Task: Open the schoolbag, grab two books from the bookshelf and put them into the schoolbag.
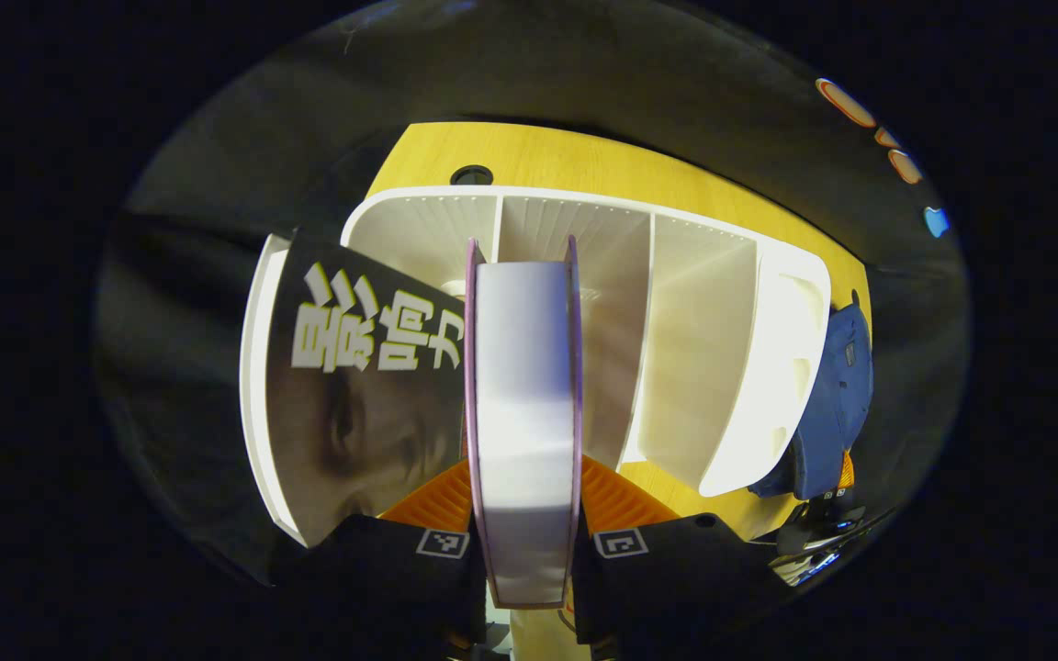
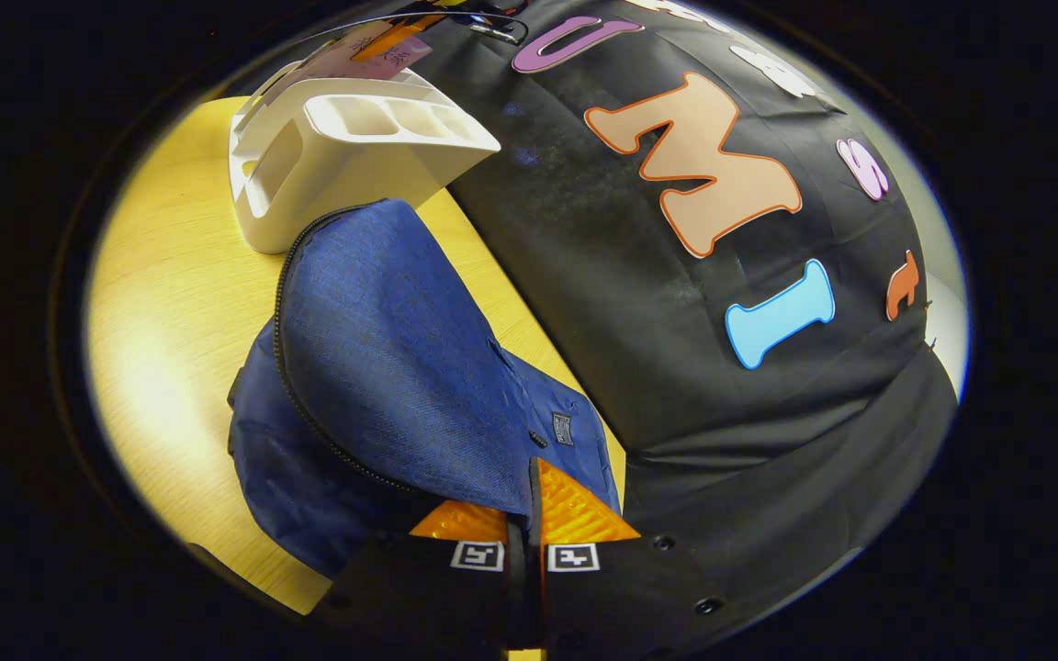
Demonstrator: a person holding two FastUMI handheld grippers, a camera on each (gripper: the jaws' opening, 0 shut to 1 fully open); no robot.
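**One book gripped at the shelf, bag flap pinched open**

The wooden table (image 2: 162, 303) carries everything. On it, in the right gripper view, the blue schoolbag (image 2: 382, 367) lies just beside the white bookshelf (image 2: 345, 156), its zipped flap lifted up. In the left gripper view the bookshelf (image 1: 694, 349) faces the camera with its dividers running away from it, and the schoolbag (image 1: 832, 404) sits at its far end.

A dark-covered book (image 1: 364, 386) leans against the shelf's outer wall. Beside it, a book with purple covers (image 1: 526, 413) stands page-edge toward the camera.

The left gripper (image 1: 529, 542) is clamped on the purple-covered book, one finger pressed to each cover. The right gripper (image 2: 524, 542) has its fingers closed together on the edge of the schoolbag's flap.
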